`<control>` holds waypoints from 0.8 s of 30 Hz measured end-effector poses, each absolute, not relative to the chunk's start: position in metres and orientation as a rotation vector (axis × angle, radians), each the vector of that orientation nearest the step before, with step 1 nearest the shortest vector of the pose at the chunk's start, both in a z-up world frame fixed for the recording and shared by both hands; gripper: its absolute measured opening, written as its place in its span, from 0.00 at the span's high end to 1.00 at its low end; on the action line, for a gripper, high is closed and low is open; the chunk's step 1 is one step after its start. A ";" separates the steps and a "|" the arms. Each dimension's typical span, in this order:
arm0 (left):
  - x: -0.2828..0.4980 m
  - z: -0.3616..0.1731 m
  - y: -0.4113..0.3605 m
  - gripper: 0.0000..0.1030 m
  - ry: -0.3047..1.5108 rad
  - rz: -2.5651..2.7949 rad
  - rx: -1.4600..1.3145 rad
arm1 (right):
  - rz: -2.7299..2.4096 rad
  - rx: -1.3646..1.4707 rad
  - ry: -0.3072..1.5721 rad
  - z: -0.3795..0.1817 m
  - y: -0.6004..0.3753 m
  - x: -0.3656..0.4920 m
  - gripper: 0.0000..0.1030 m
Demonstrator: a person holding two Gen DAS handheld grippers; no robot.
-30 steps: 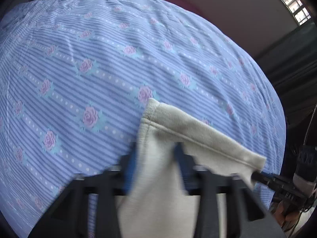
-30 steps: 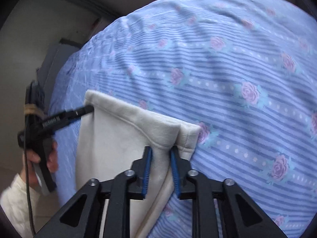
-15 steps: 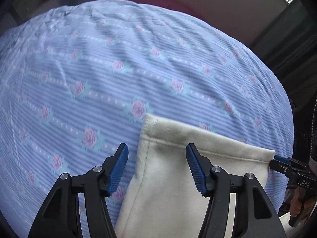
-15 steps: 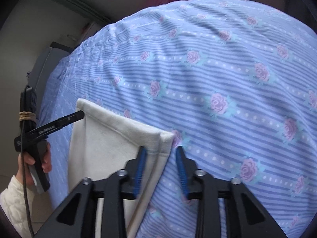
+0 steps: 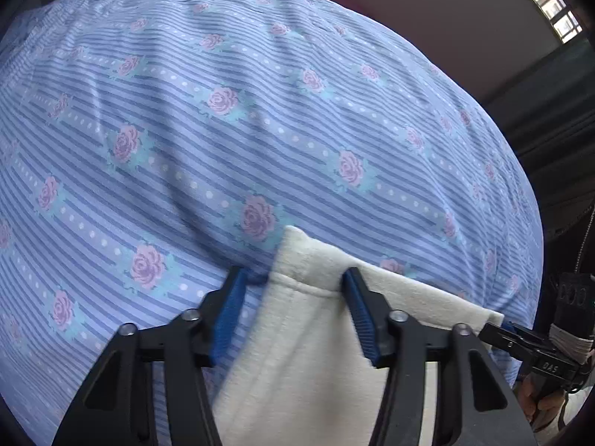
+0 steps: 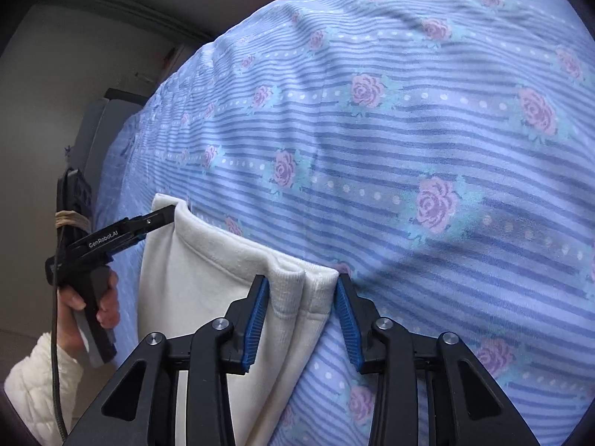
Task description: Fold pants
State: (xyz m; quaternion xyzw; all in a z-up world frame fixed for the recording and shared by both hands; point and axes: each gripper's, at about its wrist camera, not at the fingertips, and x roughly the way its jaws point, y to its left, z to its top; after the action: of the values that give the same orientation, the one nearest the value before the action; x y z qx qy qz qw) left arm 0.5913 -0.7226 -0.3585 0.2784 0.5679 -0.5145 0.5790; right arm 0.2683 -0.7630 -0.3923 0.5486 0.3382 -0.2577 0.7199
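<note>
Blue striped bedsheet (image 5: 260, 119) with pink roses fills both views, stretched over the bed we are working on. On it lie the cream pants (image 5: 319, 364), one hemmed end spread flat across the near part of the bed, its far edge running from corner to corner.

We have each gripper at one corner of that edge, which suits a fold that carries the whole end over in one even line. Our left gripper (image 5: 295, 312) straddles the left corner: its blue fingers (image 5: 359, 316) stand apart and are closing, the cloth between them, though the pads do not press it yet. Our right gripper (image 6: 300, 316) does the same at the right corner, where the hem is doubled into a small roll; its fingers (image 6: 256, 316) are also closing around the cloth, not yet pinching.

Both point steeply down, so the fingers can bite low on the hem.

At the far left of the right view, our left hand (image 6: 100, 308) in a white quilted sleeve (image 6: 33, 375) grips its handle.
</note>
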 end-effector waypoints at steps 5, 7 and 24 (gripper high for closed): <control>0.570 -0.344 -0.727 0.81 1.303 -1.200 0.659 | -0.551 1.214 0.733 -0.374 -0.764 0.265 0.77; 0.567 -0.329 -0.721 0.83 1.270 -1.221 0.641 | -0.543 1.180 0.727 -0.359 -0.762 0.265 0.78; 0.555 -0.148 -0.613 0.83 0.961 -1.364 0.623 | -0.365 0.726 0.735 -0.177 -0.663 0.278 0.79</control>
State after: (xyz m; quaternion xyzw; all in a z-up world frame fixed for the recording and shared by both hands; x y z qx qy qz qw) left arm 0.5546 -0.6129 -0.1481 0.2720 0.4194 -0.5955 0.6289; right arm 0.2781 -0.6627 -0.1773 0.3452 0.3492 -0.1735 0.8537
